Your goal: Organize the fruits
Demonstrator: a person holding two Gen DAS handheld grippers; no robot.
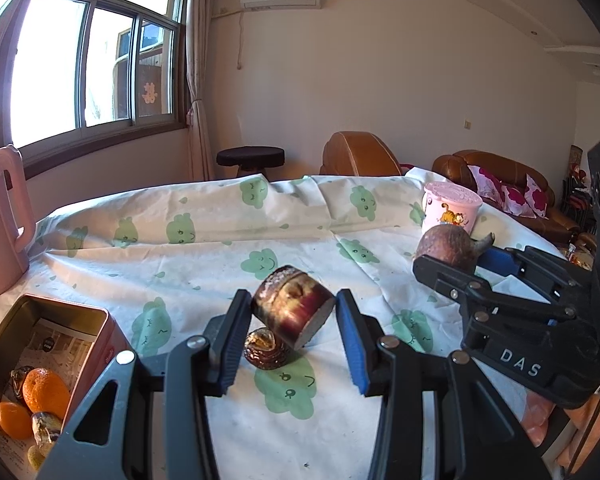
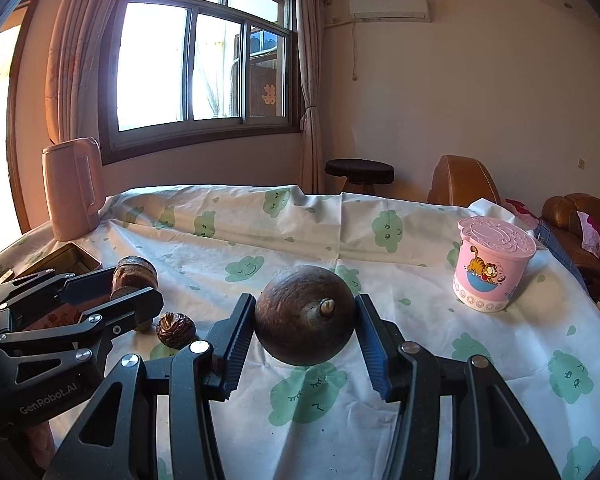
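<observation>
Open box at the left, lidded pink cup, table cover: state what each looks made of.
Box: likely painted tin, going by its thin, dull grey inner walls. Pink cup: probably plastic, with a moulded lid and printed cartoon. Table cover: thin sheet, plastic or paper, with sharp creases.

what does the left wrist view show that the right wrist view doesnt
Only the left wrist view shows the inside of the tin box, with oranges in it.

Only the right wrist view shows the round brown fruit face on, with its stub, between the right gripper pads; it also shows the tiny wrinkled fruit unobstructed.

Both show the left gripper closed on the short cut chunk, the pink cup, the pink kettle and the cloud-print tablecloth.
</observation>
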